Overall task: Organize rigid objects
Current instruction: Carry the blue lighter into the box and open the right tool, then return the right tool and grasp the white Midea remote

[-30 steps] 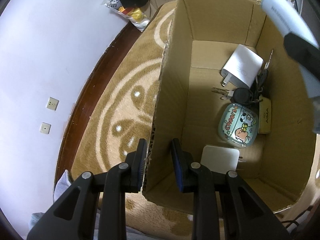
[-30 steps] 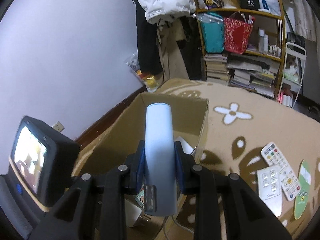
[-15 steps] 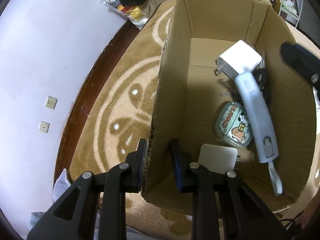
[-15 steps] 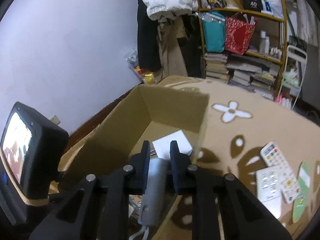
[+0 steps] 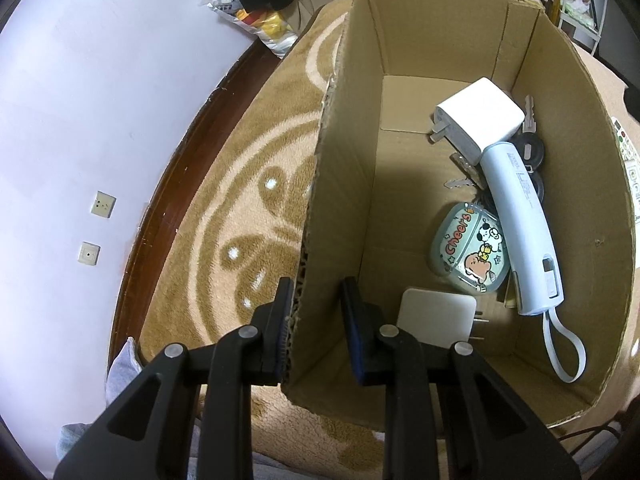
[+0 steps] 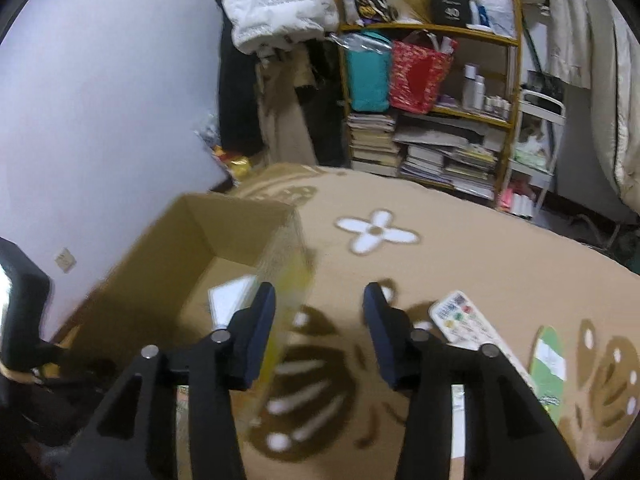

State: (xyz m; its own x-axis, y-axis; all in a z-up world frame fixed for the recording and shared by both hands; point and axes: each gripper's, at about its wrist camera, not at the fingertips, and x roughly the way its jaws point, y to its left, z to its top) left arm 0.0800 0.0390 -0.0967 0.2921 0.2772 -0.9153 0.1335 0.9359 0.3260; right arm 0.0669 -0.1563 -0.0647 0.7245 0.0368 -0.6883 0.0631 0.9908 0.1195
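Left tool straddles cardboard box near wall, outer finger touching, likely steadying it. Right tool spread wide, empty, just right of box, above carpet. Pale blue device lies inside box, atop keys. Remote right of box, likely next.

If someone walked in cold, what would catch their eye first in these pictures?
The open cardboard box on the tan rug, with a pale blue device lying over a white charger and a cartoon "Cheers" case. The left gripper straddles the box's wall, while the right gripper hangs open and empty near a remote.
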